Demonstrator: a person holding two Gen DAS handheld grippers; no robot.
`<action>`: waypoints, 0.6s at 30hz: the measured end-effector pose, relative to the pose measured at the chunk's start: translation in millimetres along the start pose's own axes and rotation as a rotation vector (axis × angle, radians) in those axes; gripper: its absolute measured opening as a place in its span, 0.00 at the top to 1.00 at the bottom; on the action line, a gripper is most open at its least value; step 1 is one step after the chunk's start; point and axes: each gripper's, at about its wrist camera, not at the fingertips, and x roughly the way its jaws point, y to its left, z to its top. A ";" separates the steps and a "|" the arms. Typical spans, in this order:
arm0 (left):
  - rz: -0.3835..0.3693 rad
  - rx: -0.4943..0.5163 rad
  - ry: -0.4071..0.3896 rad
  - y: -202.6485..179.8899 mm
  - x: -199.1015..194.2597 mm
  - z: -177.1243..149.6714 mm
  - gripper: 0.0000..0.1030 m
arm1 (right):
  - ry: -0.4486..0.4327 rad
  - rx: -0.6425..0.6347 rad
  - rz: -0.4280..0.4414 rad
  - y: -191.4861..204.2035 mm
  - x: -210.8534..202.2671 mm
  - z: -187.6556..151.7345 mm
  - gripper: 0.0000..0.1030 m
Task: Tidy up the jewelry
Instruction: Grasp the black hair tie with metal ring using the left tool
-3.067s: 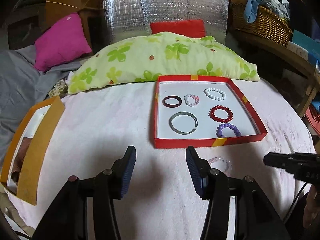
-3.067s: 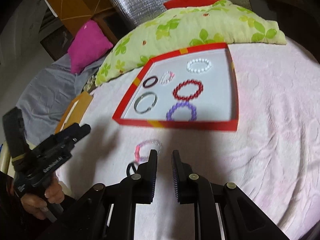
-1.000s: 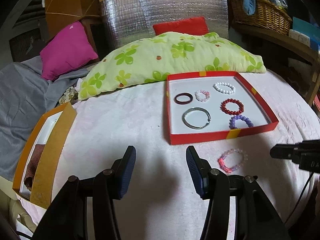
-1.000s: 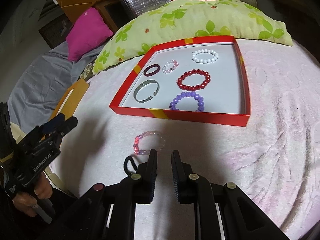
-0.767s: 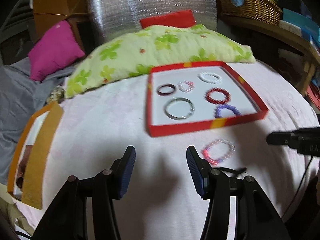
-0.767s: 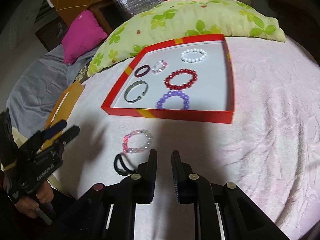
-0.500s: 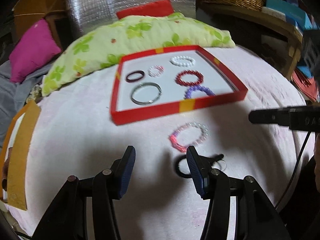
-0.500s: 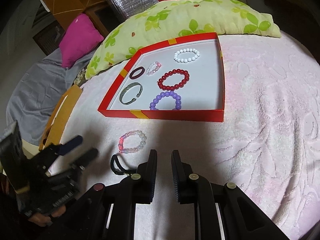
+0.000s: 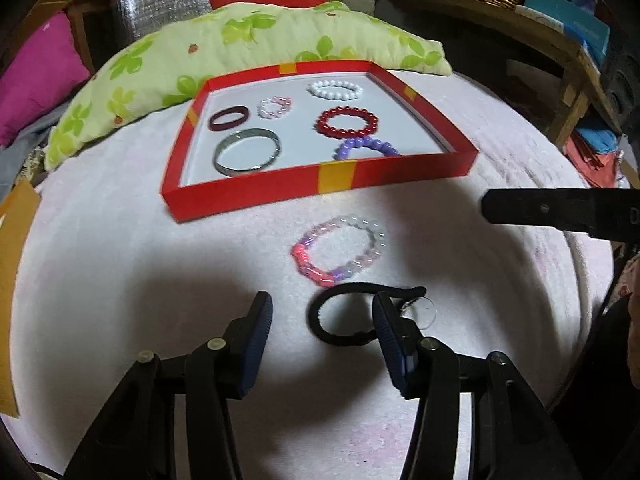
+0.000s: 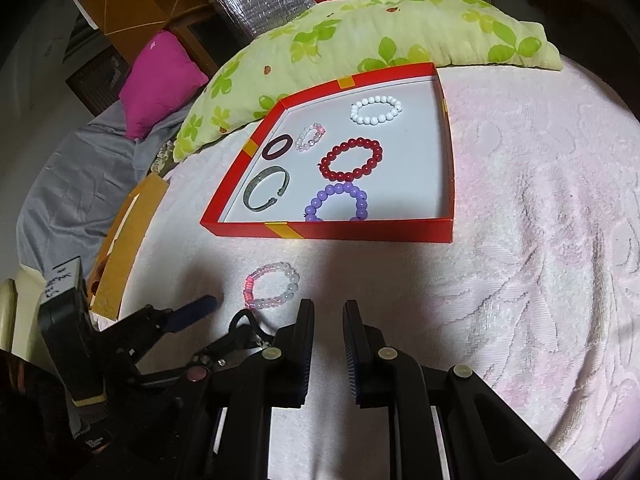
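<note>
Hair tie point(image 9: 340, 316), black and looped, lies flat on the pink bedspread point(image 9: 120, 272) just ahead of my left claw point(image 9: 322, 316), a little to the right of its centre line. My right-hand pad already sits against or over the loop's right side, where a small clear charm point(image 9: 420, 312) hangs off it, while my left-hand pad stands well clear of the loop on bare cloth. The left claw is about half open, has just been closing a little, and grips nothing; only part of the tie is between the pads. The loop's longer run goes across my view, from left to the tail at upper right.

Just beyond the tie, touching or nearly touching its far edge, lies the pink and clear beaded bracelet point(image 9: 340, 250). Past that stands the red tray point(image 9: 320, 178), which holds the silver bangle point(image 9: 246, 152), the dark red ring-shaped bangle point(image 9: 227, 118), the small pink beaded bracelet point(image 9: 274, 106), the white one point(image 9: 335, 90), the red one point(image 9: 347, 122) and the purple one point(image 9: 366, 148).

My right claw point(image 10: 328, 332) hovers nearly shut with nothing in it, off to the right of the two loose pieces. In its view the left claw is plainly the nearer to both. I judge I should nudge the left claw rightward to centre the tie before pinching, taking care not to drag the beaded bracelet along.
</note>
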 end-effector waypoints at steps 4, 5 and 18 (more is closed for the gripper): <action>-0.016 0.008 0.011 -0.4 5.2 -2.0 0.79 | 0.005 -0.001 -0.001 3.6 4.1 0.5 0.83; -0.015 0.008 0.010 0.0 5.3 -2.5 0.82 | 0.005 -0.002 0.001 4.8 5.0 0.6 0.83; -0.005 -0.044 -0.036 25.7 -11.7 -4.3 0.94 | 0.050 -0.021 -0.005 26.0 46.5 12.7 0.83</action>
